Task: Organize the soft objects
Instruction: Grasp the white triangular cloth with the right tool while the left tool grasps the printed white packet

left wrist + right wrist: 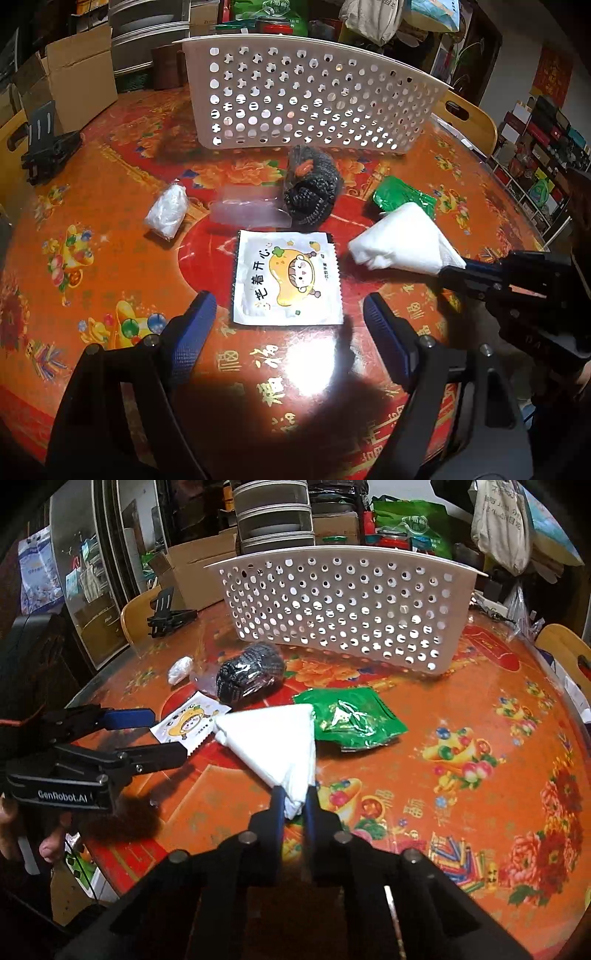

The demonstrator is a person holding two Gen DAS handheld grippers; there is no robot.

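— Which hand has something right now?

— The right gripper (293, 801). Its fingers are pinched nearly shut on one corner of the white folded tissue (275, 744), and the rest of it fans away from the grip toward twelve o'clock, wide end farthest out, over the tabletop (461, 701).

— And the left?

— The left gripper (290, 317) hangs with its fingers spread wide and nothing between them. The cartoon sachet (286, 278) lies flat straight ahead at twelve o'clock, just beyond the fingertips, its long sides running away from the grip.

— So where does the tissue need to go?

— I'd guess the white perforated basket (343, 609), standing at the far side. From the right gripper it sits at about twelve to one o'clock, well apart.

— Anything in the way?

— The green packet (351, 718) lies just past the tissue at one o'clock, and the dark knitted bundle in plastic (251, 674) at eleven, close to the basket's near wall. Going over them looks safer than going between. To the right, the tabletop is bare.

— The other items?

— A small white bagged wad (168, 212) and a clear plastic bag (247, 210) sit at ten to eleven o'clock from the left gripper, nearer that hand.
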